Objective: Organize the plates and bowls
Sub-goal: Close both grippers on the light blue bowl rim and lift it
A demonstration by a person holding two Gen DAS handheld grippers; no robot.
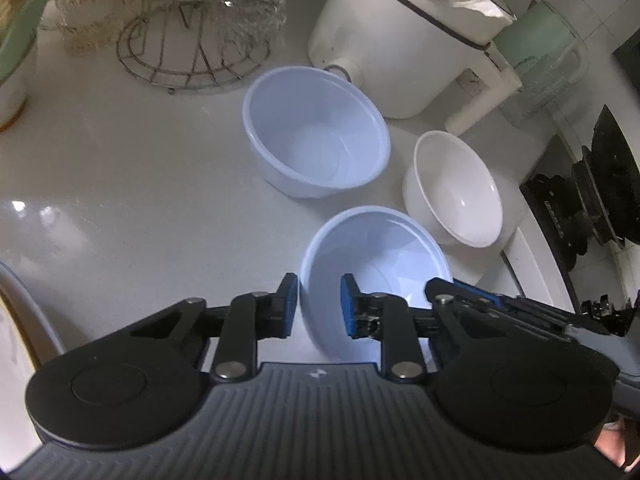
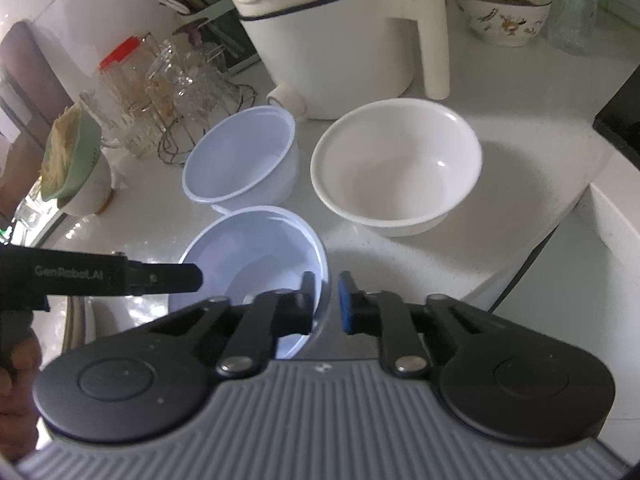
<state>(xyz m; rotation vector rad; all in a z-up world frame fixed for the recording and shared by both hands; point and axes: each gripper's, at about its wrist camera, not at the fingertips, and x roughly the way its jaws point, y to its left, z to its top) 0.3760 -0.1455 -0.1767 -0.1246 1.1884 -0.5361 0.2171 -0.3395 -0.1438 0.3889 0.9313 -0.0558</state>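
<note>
A pale blue bowl (image 1: 376, 252) hangs tilted above the white counter, held from both sides. My left gripper (image 1: 319, 304) straddles its left rim, one finger outside, one inside. My right gripper (image 2: 325, 302) straddles its right rim (image 2: 256, 248) the same way, and also shows in the left wrist view (image 1: 480, 296). A deeper pale blue bowl (image 1: 316, 132) stands behind it, also in the right wrist view (image 2: 240, 156). A white bowl (image 1: 456, 188) stands to its right, also in the right wrist view (image 2: 396, 164).
A white appliance with a handle (image 2: 332, 36) stands at the back. A wire rack of glasses (image 1: 192, 36) stands at the back left. A black stove (image 1: 600, 192) lies to the right. A patterned bowl (image 2: 504, 12) sits far back right. A green colander (image 2: 68, 156) stands left.
</note>
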